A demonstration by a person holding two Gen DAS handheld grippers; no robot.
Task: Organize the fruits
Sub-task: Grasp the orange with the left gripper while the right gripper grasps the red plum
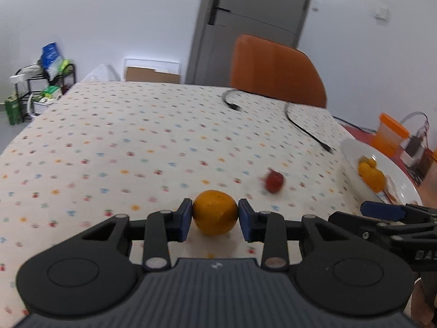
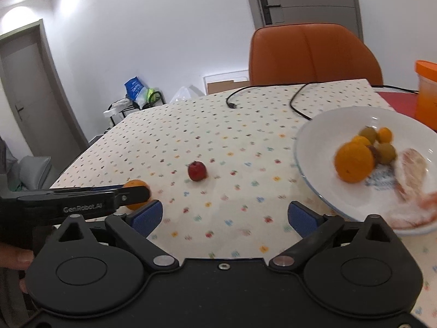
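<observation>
An orange (image 1: pixel 215 211) rests on the flowered tablecloth between the blue pads of my left gripper (image 1: pixel 215 214), which touch it on both sides. In the right wrist view that gripper (image 2: pixel 136 192) reaches in from the left and partly hides the orange (image 2: pixel 133 184). A small red fruit (image 1: pixel 274 181) (image 2: pixel 196 170) lies loose on the cloth beyond. My right gripper (image 2: pixel 226 214) stands open over bare cloth with nothing between its fingers. To its right, the white plate (image 2: pixel 306 147) (image 1: pixel 352 158) holds another orange (image 2: pixel 353 161) and several small green and orange fruits.
Two black cables (image 2: pixel 296 101) lie on the far side of the table. An orange chair (image 2: pixel 314 54) stands behind it. An orange-lidded container (image 2: pixel 427 93) sits on a red mat at the far right. A cluttered rack (image 1: pixel 41 87) stands off the table's left.
</observation>
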